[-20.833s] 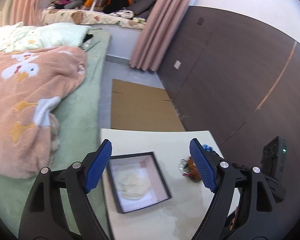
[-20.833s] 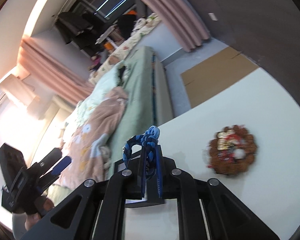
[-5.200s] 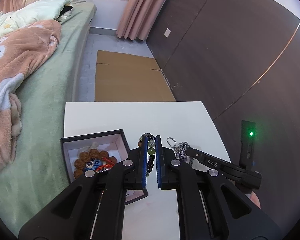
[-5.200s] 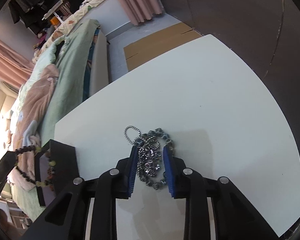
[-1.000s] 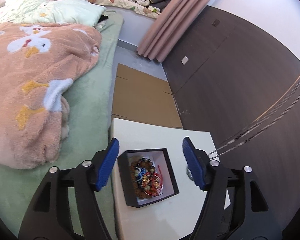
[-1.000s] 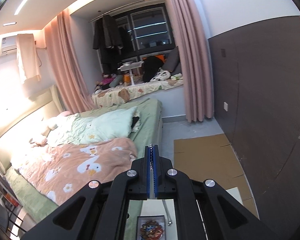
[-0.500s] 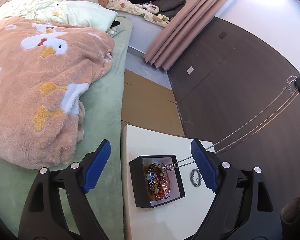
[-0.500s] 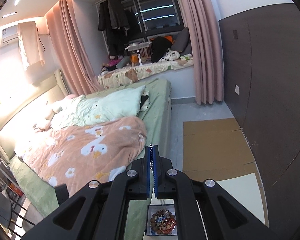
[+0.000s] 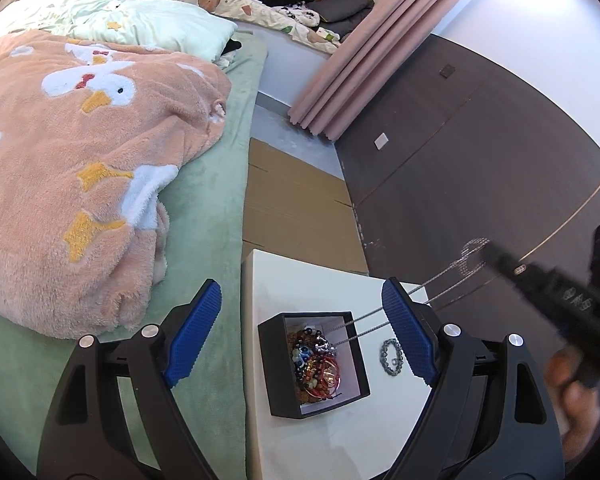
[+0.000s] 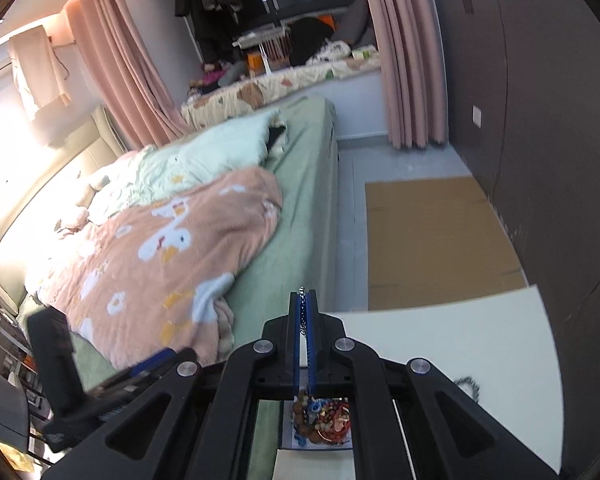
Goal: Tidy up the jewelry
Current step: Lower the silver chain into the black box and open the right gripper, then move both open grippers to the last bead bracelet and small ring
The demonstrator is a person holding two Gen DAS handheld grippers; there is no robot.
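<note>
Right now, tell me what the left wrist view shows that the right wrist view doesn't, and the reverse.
Only the left wrist view: the open left gripper and the silver chain running down into the black box. Only the right wrist view: the right gripper shut on the chain's top end, plus the window. Both: the jewelry heaped in the box, the bracelet on the white table, the bed.

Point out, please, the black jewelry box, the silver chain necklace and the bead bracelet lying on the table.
black jewelry box (image 9: 269, 364), left wrist view, on its left wall.
silver chain necklace (image 9: 370, 312), left wrist view, on the taut strand above the box.
bead bracelet (image 9: 392, 357), left wrist view, on the ring's beads.
</note>
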